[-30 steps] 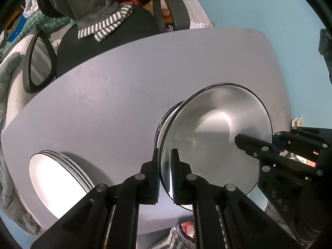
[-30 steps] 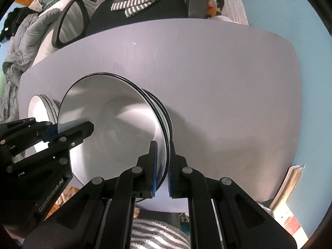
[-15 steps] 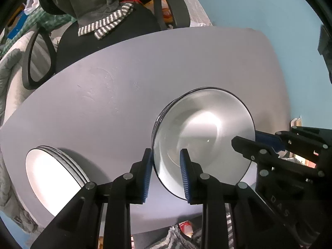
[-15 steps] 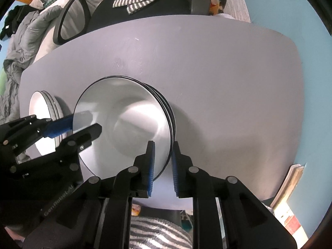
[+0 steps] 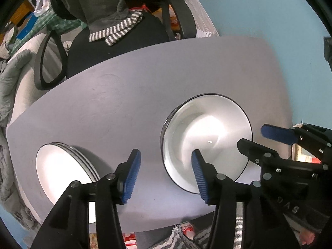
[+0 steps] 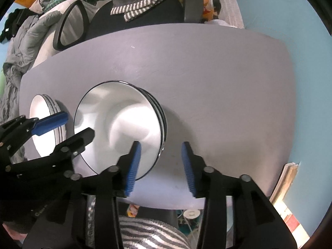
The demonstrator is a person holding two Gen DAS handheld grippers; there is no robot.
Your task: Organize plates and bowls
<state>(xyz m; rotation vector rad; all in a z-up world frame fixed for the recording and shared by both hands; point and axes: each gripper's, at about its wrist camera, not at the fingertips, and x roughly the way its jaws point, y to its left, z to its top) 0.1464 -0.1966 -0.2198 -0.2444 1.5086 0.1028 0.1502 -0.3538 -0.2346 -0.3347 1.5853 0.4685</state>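
With jaws just opened and pads clear of the rim, left hand-held gripper (image 5: 166, 174) and right hand-held gripper (image 6: 160, 166) straddle opposite edges of the bowl stack (image 5: 207, 137) on the grey desk (image 5: 145, 83), plate stack (image 5: 62, 170) well left of the bowls.

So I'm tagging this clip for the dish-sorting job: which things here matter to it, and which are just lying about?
Part of the job:
- stack of bowls
- stack of plates
- left gripper, jaws just opened, off the top bowl's rim
- right gripper, likewise
- grey table

Lying about:
- office chair
- striped garment
- grey bedding
- books
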